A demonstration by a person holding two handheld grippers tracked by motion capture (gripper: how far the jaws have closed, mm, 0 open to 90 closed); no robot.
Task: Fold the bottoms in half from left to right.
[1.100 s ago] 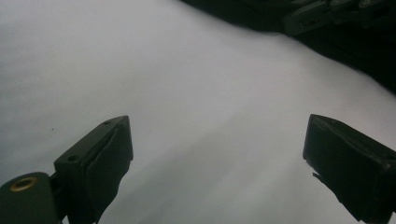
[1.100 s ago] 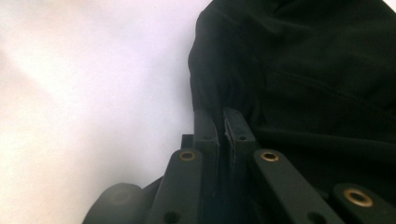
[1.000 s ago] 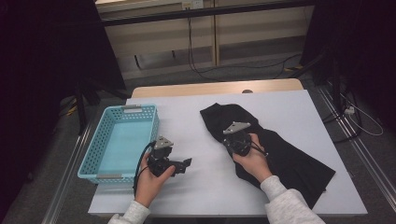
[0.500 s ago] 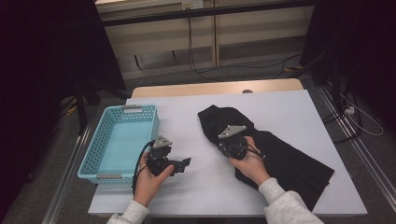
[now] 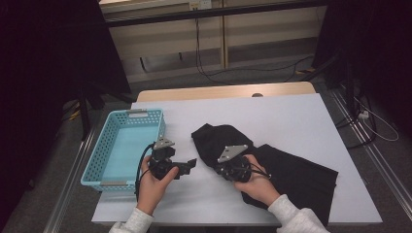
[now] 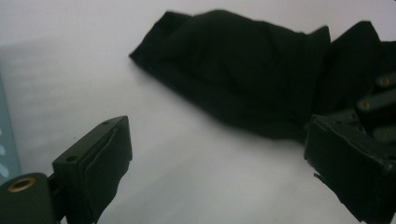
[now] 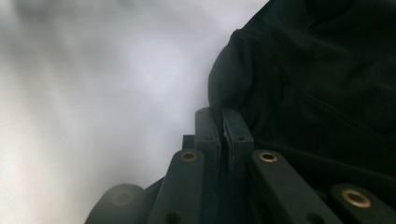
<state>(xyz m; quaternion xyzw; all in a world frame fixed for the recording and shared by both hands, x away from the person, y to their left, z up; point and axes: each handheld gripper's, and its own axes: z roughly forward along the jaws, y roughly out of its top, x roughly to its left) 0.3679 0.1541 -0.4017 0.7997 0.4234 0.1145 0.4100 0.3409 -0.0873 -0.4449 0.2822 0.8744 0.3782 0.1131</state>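
A black garment (image 5: 296, 177) lies crumpled on the right half of the white table (image 5: 272, 116). My right gripper (image 5: 217, 162) sits at the garment's left end, jaws shut and pinching a fold of the cloth (image 7: 327, 70); in the right gripper view (image 7: 223, 122) the two jaws meet at the fold's edge. My left gripper (image 5: 192, 164) is held just right of the teal basket (image 5: 97, 162), pointing at the garment, jaws open and with nothing between them. In the left gripper view (image 6: 219, 140) the garment (image 6: 243, 70) lies a short way ahead.
The teal basket stands at the table's left edge with nothing inside it, and a strip of it (image 6: 7, 130) borders the left gripper view. Bare white tabletop stretches behind the garment and between the two grippers. Cables lie on the floor beyond the table.
My right gripper has moved left across the table, dragging the garment's near end with it toward the left gripper. The left hand has stayed put.
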